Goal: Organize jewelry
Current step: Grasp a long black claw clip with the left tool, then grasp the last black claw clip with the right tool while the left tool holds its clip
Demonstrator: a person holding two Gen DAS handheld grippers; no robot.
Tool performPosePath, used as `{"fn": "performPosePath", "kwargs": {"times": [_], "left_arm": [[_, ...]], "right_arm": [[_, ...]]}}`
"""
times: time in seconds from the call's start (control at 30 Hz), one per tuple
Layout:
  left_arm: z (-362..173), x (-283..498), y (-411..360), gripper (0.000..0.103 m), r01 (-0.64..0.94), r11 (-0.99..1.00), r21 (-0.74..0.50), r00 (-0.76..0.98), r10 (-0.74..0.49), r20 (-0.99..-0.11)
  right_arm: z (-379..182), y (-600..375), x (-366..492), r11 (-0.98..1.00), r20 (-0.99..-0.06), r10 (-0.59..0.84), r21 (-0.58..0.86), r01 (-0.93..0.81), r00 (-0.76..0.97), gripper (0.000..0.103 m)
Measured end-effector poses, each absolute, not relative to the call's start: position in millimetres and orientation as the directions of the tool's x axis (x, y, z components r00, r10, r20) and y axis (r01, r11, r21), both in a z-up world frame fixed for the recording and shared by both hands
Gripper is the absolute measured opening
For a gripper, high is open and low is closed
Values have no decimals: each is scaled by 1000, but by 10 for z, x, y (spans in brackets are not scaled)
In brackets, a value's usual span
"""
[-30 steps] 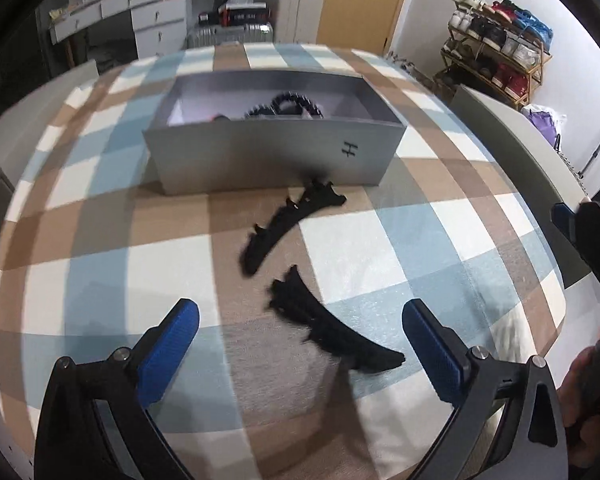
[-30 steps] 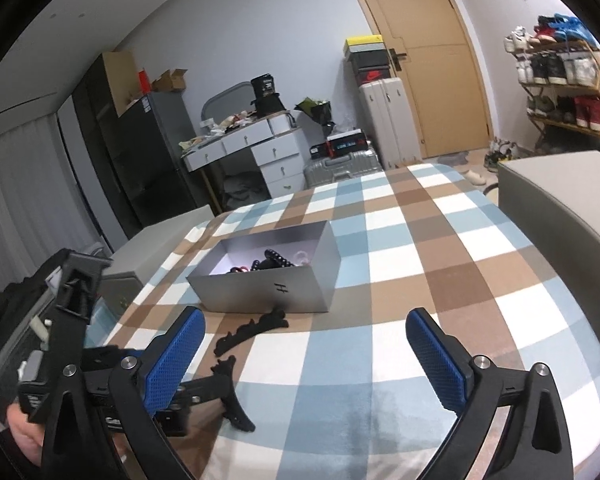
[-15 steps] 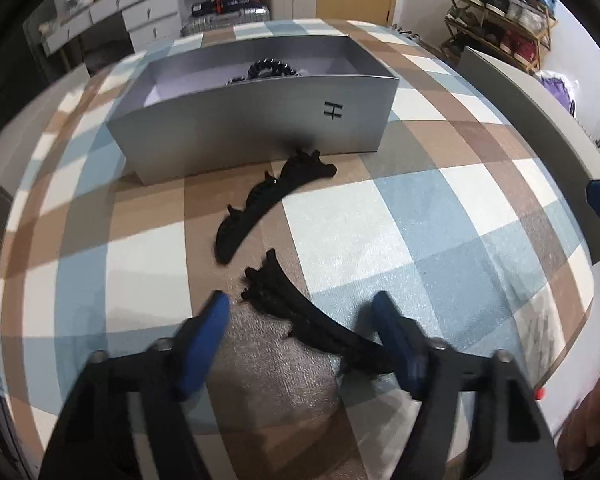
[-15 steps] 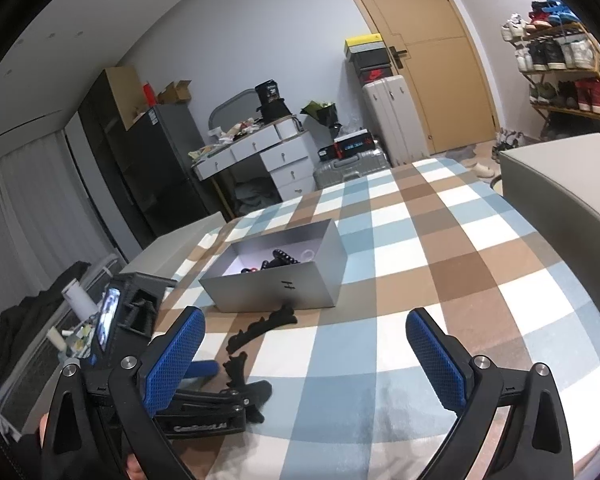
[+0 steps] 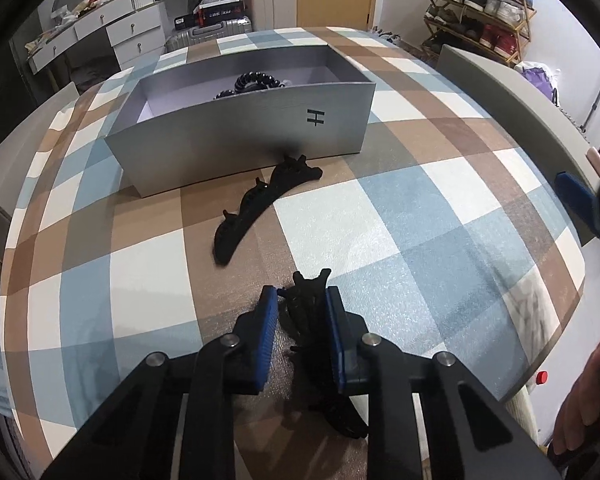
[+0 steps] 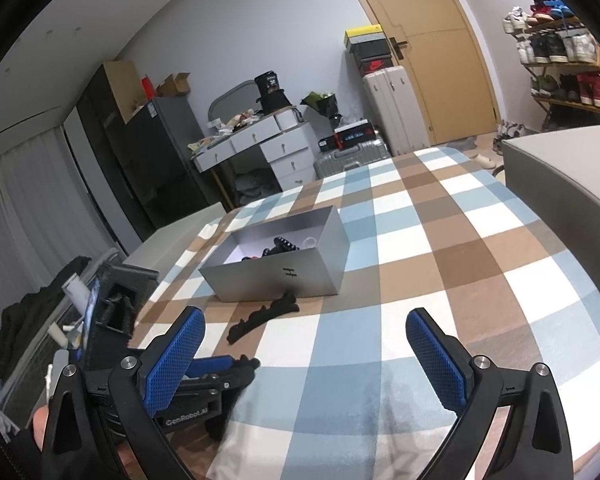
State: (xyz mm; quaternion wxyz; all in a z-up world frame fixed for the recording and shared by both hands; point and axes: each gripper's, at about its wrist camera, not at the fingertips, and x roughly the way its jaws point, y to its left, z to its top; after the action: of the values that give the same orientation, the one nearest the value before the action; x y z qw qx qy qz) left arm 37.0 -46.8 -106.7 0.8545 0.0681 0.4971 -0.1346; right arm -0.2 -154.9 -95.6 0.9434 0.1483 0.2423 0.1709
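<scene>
On the checked cloth [image 5: 400, 216] a black toothed hair clip [image 5: 308, 280] stands between the blue pads of my left gripper [image 5: 301, 300]. The jaws are closing and the pads press its sides. Its tail sticks out under the right finger. A second black clip [image 5: 256, 208] lies curved in front of the open silver box [image 5: 240, 148], which holds dark beaded pieces [image 5: 256, 80]. My right gripper [image 6: 305, 316] hangs open and empty above the cloth's near edge. The box [image 6: 284, 276], the lying clip [image 6: 260, 316] and the left gripper [image 6: 236, 364] show beyond it.
A grey padded block [image 5: 500, 92] borders the cloth on the right. A white dresser [image 6: 260, 144], suitcases [image 6: 392, 108] and a shoe rack [image 6: 560, 60] stand behind, off the cloth. A person's hand [image 5: 584, 400] shows at the lower right.
The left gripper's wide-open jaws closed in on the nearer black clip and now pinch it; the clip turned to stand between the pads. The right gripper stayed where it was.
</scene>
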Motion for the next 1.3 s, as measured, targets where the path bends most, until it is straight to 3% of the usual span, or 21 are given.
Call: {"fn": "performPosePath", "kwargs": {"times": [0.23, 0.6, 0.77, 1.1, 1.3], "left_arm": [[-985, 370, -328, 18, 285, 957, -57, 492, -197, -848], [-820, 391, 194, 18, 206, 972, -117, 564, -215, -798], [-832, 437, 403, 18, 175, 974, -142, 583, -219, -783], [-942, 508, 707, 18, 152, 973, -172, 582, -229, -780], [-961, 530, 836, 18, 137, 975, -175, 584, -222, -781]], "right_arm": [[-973, -1469, 66, 901, -437, 400, 351, -256, 805, 102], [-1111, -1072, 574, 877, -559, 473, 367, -308, 681, 101], [-1222, -757, 833, 852, -611, 522, 401, -337, 595, 95], [-1446, -430, 1160, 891, -681, 455, 356, -282, 574, 76], [-1422, -237, 1188, 931, -718, 359, 228, -286, 596, 72]]}}
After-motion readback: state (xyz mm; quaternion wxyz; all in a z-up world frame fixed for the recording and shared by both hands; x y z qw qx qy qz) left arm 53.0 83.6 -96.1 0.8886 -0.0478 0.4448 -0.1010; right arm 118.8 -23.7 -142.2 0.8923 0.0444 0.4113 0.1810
